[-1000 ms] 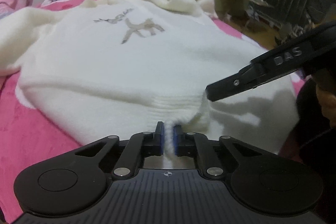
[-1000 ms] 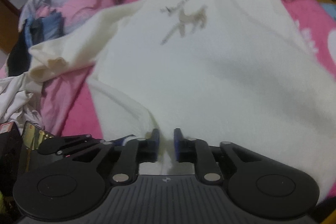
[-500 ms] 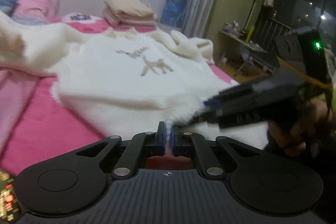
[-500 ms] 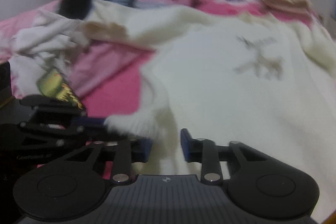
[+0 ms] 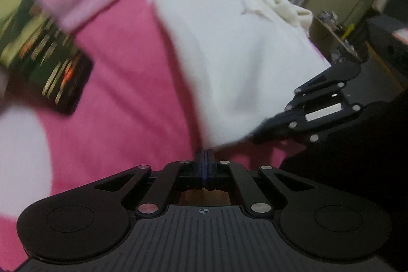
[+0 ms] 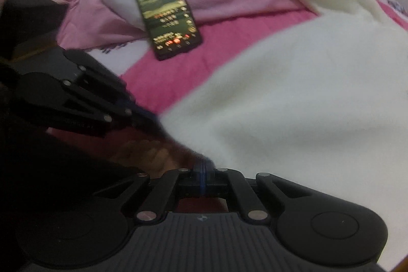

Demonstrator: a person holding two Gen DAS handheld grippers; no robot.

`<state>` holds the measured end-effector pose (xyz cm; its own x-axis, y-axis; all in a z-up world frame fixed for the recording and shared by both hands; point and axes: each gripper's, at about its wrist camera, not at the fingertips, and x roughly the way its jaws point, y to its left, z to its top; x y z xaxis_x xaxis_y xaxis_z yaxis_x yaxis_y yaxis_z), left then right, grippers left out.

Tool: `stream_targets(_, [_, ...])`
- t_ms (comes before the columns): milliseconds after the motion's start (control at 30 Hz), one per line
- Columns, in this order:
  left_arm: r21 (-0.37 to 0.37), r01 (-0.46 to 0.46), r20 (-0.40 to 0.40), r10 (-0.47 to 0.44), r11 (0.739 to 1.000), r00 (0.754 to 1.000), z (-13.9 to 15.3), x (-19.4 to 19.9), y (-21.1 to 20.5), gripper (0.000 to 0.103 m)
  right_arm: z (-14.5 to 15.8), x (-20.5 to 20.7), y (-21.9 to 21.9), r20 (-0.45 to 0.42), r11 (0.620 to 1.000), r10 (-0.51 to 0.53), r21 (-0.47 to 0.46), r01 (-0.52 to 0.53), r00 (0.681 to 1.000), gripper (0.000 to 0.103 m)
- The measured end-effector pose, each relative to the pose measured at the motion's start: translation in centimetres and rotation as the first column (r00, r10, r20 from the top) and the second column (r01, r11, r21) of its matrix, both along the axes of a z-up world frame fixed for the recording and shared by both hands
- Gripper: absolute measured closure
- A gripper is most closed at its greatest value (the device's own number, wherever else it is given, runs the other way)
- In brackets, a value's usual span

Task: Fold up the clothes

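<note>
Pink bedspread (image 5: pixel 122 83) fills left and centre of left wrist view. White sweater (image 5: pixel 229 47) spread over it from upper centre to lower centre, hem reaching both grippers. Phone (image 6: pixel 167 14), screen lit, flat on bedspread, upper left of right wrist view. Left gripper (image 5: pixel 204 157): clenched on sweater hem. Right gripper (image 6: pixel 203 166): clamped, jaws just closing, pinching hem edge.

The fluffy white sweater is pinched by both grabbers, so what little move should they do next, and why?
Probably carry the pinched hem a little way up toward the deer print. Both the left gripper and the right gripper are shut on the bottom edge of the white sweater, which lies spread over the pink blanket, not yet folded. Steer away from the phone lying beside it.
</note>
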<state>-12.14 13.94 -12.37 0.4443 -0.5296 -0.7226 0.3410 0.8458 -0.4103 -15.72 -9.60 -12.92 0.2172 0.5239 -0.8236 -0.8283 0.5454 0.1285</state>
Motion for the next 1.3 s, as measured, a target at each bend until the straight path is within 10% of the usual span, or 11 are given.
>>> stream_targets(333, [-0.230,-0.242,-0.127,0.218,0.943,0.968,-0.6,4.8,2.6,0.090,0.0,0.0,-1.0,0.040,1.000,-0.025,-0.004,0.025,0.999,0.103])
stream_targets(600, [-0.145,-0.159,-0.098,0.146,0.977,0.984,-1.9,6.2,-1.6,0.089,3.9,1.4,-7.0,0.018,0.963,-0.266,0.057,0.264,0.964,0.101])
stream_targets(733, [-0.085,-0.082,-0.069,0.077,0.993,0.995,-1.6,5.7,-2.5,0.089,6.2,3.7,-15.1,-0.059,0.808,-0.573,0.127,0.576,0.817,0.094])
stream_targets(867, [-0.036,-0.047,-0.056,0.045,0.998,0.997,-1.4,5.5,-2.8,0.088,6.8,6.0,-24.9,-0.143,0.472,-0.866,0.087,0.877,0.480,0.055])
stream_targets(933, [-0.022,-0.044,-0.064,0.042,0.999,0.997,-1.3,5.6,-3.0,0.088,5.7,6.9,-29.2,-0.224,0.325,-0.920,0.021,0.946,0.321,0.055])
stream_targets(1067, [0.017,-0.032,-0.066,0.033,0.999,0.997,-0.9,5.5,-3.5,0.088,2.1,8.5,-34.4,-0.396,0.212,-0.905,-0.099,0.972,0.157,0.054])
stream_targets(1300, [0.073,-0.020,-0.050,0.024,0.997,0.998,-0.4,5.1,-4.1,0.088,-0.8,10.1,-34.0,-0.479,0.353,-0.843,-0.150,0.924,0.245,0.063])
